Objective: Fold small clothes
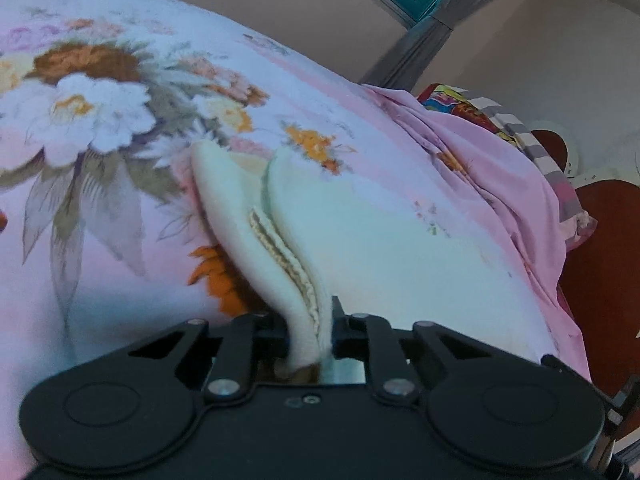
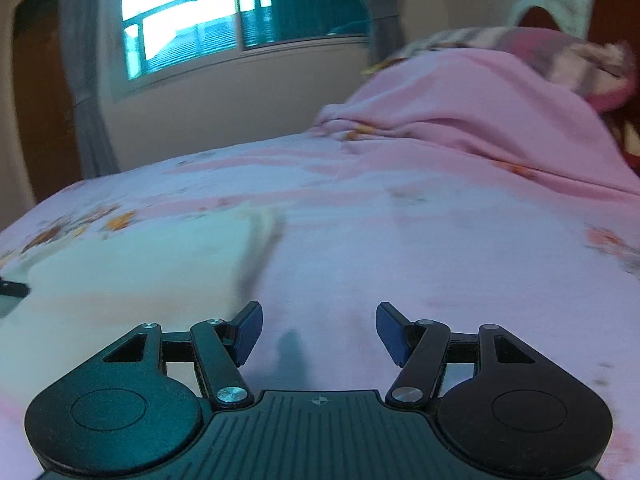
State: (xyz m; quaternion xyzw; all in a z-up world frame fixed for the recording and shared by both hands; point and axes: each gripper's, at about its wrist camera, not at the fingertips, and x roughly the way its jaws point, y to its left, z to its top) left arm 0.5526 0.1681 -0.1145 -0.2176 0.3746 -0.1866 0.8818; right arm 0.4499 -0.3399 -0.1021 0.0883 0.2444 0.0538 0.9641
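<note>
A small cream garment lies on the floral pink bedsheet. My left gripper is shut on a bunched fold of it, with a ribbed hem showing between the layers. The rest of the garment spreads flat to the right. In the right wrist view the same cream garment lies flat at the left, blurred. My right gripper is open and empty, low over the bare sheet just right of the garment's edge.
A bunched pink blanket and a striped patterned pillow lie at the head of the bed by a dark red headboard. A window with grey curtains is beyond the far bed edge.
</note>
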